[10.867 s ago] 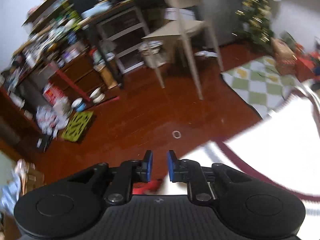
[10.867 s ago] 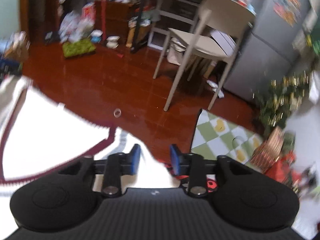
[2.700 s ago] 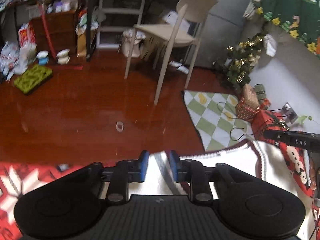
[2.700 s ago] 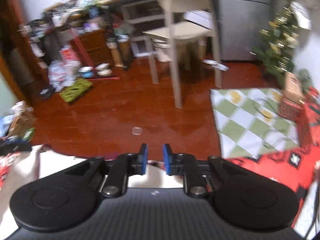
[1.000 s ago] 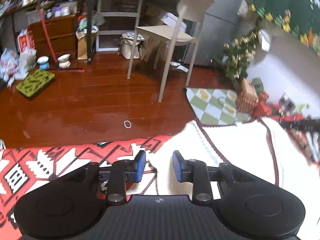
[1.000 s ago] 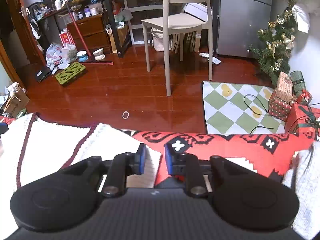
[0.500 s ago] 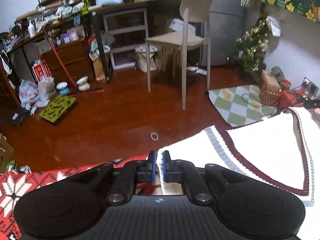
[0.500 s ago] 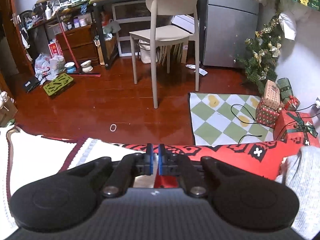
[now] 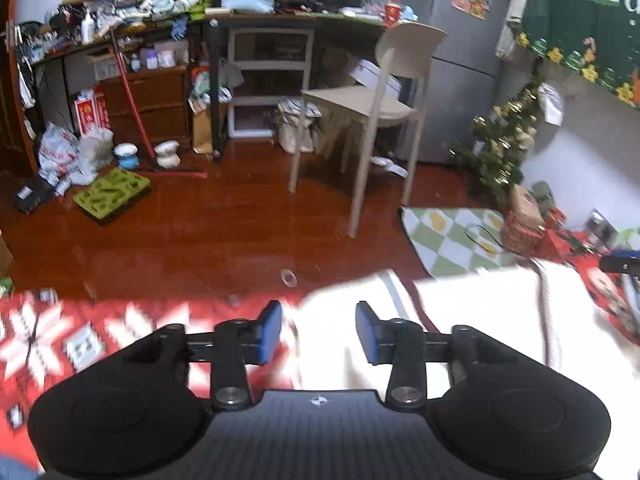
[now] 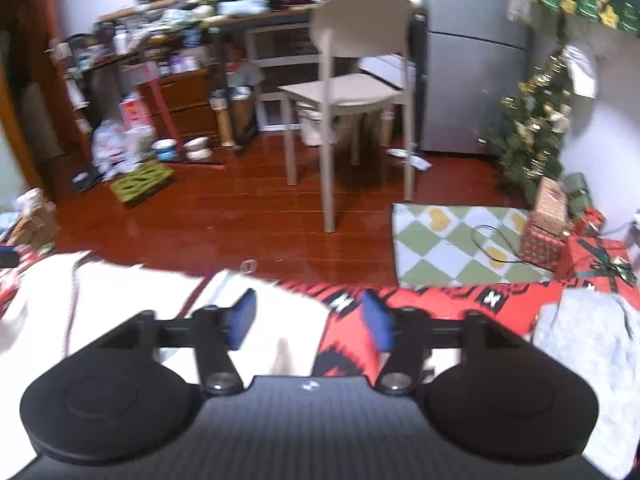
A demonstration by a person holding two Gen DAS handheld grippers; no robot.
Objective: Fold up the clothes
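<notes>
Both the left gripper (image 9: pixel 318 332) and right gripper (image 10: pixel 310 326) are opening, fingers released above the white sweater (image 9: pixel 460 312) lying on the red patterned blanket (image 10: pixel 440 300); release step apparently under way, and the next fold requires regrasping an edge.

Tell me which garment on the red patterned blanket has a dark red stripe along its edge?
The white knit sweater, lying under the gripper. The other garment, a pale grey one at the right end of the blanket, shows no stripe.

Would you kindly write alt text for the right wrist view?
The right gripper, jaws opening with nothing pinched, hovers over a cream knit sweater with maroon trim lying on a red patterned blanket. Beyond are a beige plastic chair and a small Christmas tree.
</notes>
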